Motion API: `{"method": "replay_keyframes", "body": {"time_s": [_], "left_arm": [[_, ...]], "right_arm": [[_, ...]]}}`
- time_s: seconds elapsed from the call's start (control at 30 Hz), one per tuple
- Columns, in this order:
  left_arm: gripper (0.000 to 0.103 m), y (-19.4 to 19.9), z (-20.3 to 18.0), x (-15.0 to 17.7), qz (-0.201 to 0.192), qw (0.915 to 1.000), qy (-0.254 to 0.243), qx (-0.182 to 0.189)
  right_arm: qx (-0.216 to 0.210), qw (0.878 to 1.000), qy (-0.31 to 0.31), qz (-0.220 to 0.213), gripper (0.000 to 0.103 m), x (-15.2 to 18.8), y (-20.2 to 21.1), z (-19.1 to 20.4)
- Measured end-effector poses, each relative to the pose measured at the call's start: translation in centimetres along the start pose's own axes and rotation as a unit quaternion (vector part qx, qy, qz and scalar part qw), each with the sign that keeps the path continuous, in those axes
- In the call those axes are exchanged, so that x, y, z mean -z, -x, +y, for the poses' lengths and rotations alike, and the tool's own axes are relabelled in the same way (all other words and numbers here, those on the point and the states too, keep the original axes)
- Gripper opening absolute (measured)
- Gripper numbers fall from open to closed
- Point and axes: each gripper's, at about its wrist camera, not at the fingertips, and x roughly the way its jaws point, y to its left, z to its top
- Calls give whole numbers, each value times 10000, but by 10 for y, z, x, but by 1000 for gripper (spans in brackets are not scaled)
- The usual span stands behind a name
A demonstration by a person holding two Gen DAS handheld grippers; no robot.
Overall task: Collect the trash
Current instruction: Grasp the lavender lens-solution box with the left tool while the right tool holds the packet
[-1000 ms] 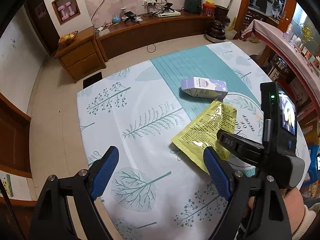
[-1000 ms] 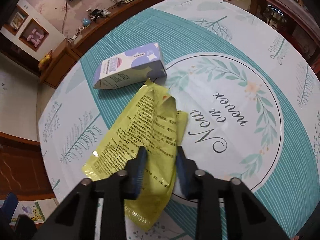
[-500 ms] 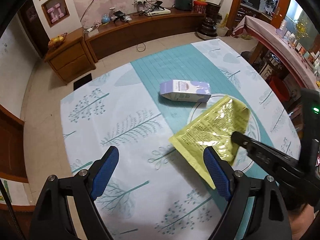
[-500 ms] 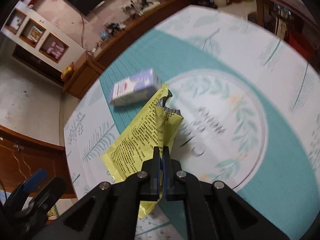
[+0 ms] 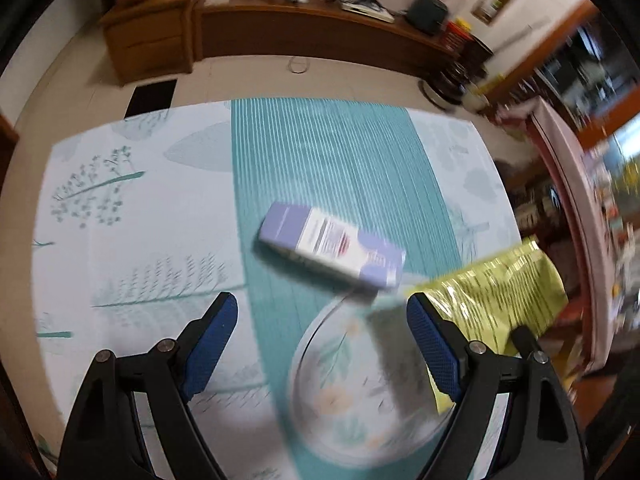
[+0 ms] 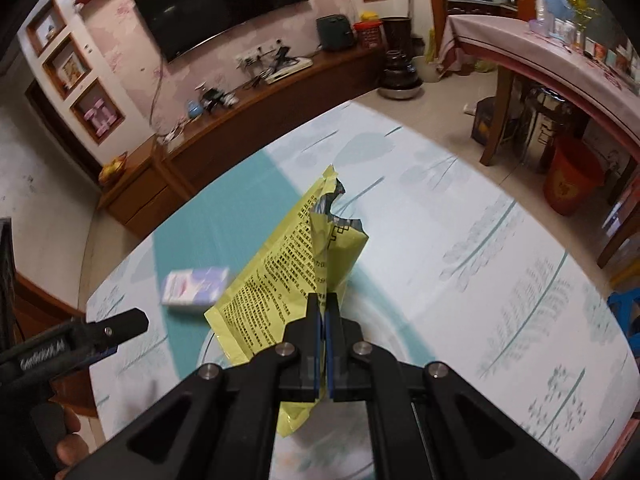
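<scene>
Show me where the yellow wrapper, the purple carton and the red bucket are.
yellow wrapper (image 6: 280, 280), right wrist view, on its printed face above the shut fingers.
purple carton (image 5: 332, 246), left wrist view, on its upward side, lying on the tablecloth.
red bucket (image 6: 568, 180), right wrist view, on its front wall.

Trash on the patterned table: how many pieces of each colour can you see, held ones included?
Yellow: 1, the yellow wrapper, held in the right gripper.
Purple and white: 1, the small carton, lying on the table.
Total: 2.
</scene>
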Motion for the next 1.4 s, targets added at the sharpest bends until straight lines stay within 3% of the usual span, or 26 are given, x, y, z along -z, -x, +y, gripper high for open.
{"method": "replay_keyframes", "body": {"time_s": [0.27,0.47,0.53,0.7,0.8,1.07,1.4], "left_arm": [[85,-56,-2,-24,326,9919,1226,-92],[85,-86,-8,-28,491,9868,1503,-361],[83,-86,-11,-29,415,9876,1443,-460],[48,-84,-16,-19,538,9912,1104,-487],[34,-80,-17,-6,617,9931,871,-495],[33,-54,-27,38,692,9963,285,-420],[33,26,-59,118,515,9972,-396,-363]], "right_arm": [[154,9997,-129,-134,1,-24,-22,-21],[40,9999,-83,44,1,-19,-31,-26],[-5,9999,-62,127,1,-16,-33,-28],[-116,9995,-97,261,1,-3,-29,-35],[-167,9993,-111,321,1,6,-23,-39],[-398,9982,-139,435,1,33,2,-50],[-914,9950,120,388,1,65,70,-68]]}}
